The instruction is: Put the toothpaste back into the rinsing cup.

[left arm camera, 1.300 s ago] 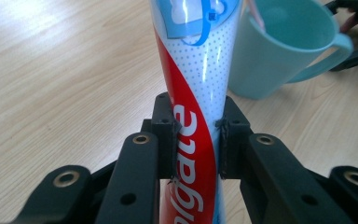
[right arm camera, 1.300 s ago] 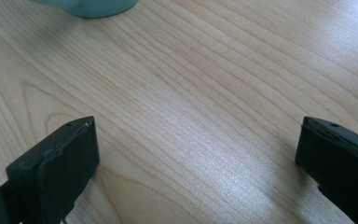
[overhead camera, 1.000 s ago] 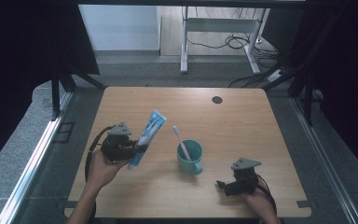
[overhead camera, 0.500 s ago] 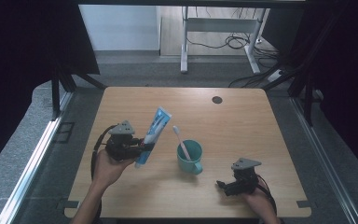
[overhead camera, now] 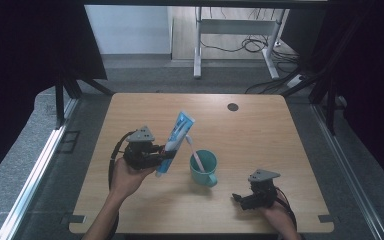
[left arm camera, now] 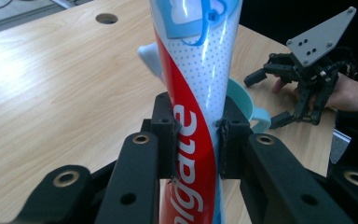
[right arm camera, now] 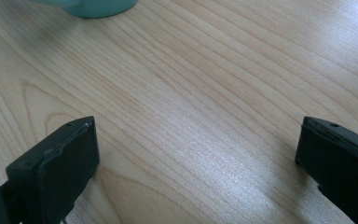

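Between the left gripper's (overhead camera: 156, 152) tight jaws stood the toothpaste tube (overhead camera: 176, 141).
It leaned just beside the green cup (overhead camera: 204, 169) holding a toothbrush (overhead camera: 191, 147). Next, it probably needed tipping into the cup, carefully missing the rim. Far away, the right gripper (overhead camera: 244, 197) rested wide open and empty on bare table (overhead camera: 260, 130), leaving lots of room.

One tube (overhead camera: 175, 142), one cup (overhead camera: 203, 168) and one toothbrush (overhead camera: 193, 150) are in sight. Two tongs are there: one left (overhead camera: 156, 155), one right (overhead camera: 240, 198). One counter (overhead camera: 260, 130) carries them.
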{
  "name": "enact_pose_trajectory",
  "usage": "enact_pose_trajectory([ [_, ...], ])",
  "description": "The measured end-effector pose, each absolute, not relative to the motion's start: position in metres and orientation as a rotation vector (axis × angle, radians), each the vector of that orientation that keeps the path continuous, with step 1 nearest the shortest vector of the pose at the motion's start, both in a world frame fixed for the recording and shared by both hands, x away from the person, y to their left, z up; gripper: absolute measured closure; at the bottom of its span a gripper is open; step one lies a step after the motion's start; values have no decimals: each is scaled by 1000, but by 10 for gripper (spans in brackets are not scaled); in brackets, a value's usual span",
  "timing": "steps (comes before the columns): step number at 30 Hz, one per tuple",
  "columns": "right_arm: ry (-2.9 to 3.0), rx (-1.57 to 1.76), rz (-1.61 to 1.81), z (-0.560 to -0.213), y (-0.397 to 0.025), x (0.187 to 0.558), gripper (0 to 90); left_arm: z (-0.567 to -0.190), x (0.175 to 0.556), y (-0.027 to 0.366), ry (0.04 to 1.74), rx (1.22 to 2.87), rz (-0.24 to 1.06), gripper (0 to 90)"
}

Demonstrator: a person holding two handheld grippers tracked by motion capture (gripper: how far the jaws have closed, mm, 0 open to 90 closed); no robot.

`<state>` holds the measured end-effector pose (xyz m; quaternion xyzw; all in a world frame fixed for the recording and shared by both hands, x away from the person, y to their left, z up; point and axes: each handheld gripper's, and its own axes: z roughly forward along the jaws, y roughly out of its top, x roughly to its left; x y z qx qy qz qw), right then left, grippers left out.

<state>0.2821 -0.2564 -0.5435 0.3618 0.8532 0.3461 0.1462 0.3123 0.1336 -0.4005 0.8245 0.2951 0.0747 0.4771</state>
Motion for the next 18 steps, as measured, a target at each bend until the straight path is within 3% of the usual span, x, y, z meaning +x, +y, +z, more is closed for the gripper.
enact_pose_trajectory([
  [18, 2457, 1044, 997, -543, -256, 282, 0, -398, 321, 99, 694, 1983, 194, 732],
])
